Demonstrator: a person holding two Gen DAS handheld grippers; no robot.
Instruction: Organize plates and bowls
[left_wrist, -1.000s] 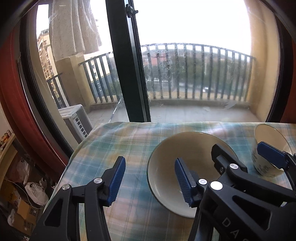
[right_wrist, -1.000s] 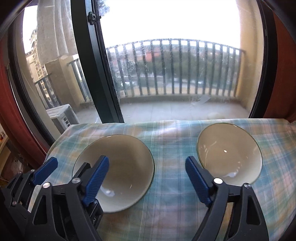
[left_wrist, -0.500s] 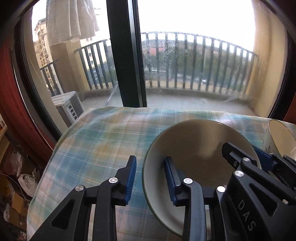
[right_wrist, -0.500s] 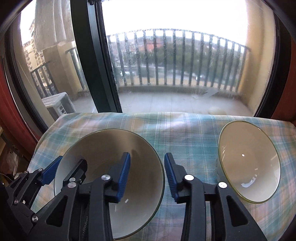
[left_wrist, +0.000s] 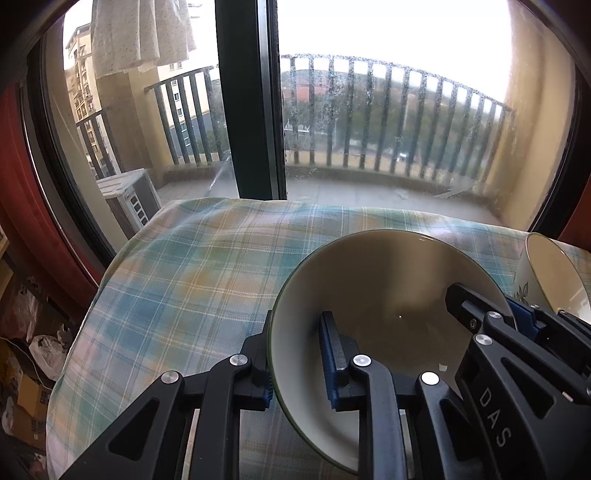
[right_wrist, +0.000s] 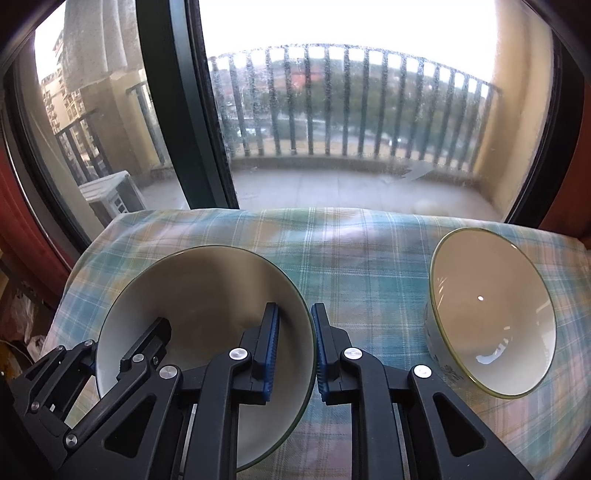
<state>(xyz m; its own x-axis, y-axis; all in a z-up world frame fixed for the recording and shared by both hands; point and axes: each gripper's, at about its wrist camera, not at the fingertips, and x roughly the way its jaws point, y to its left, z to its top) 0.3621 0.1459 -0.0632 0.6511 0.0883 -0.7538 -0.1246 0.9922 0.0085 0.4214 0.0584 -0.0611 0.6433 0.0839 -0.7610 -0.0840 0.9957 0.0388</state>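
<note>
1. Left gripper (left_wrist: 297, 360): jaws wide apart a second ago, now clamped on the left rim of the wide cream bowl (left_wrist: 388, 295).
2. Right gripper (right_wrist: 295, 347): likewise closed in from wide; now pinches the same bowl's right rim, one pad inside, one outside.
3. Wide bowl sits on the plaid tablecloth (right_wrist: 351, 258), held from both sides.
4. Smaller leaf-patterned bowl (right_wrist: 491, 325) stands apart to the right, unchanged.

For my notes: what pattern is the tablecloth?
Plaid tablecloth in blue, green and peach; clearest in the right wrist view.
</note>
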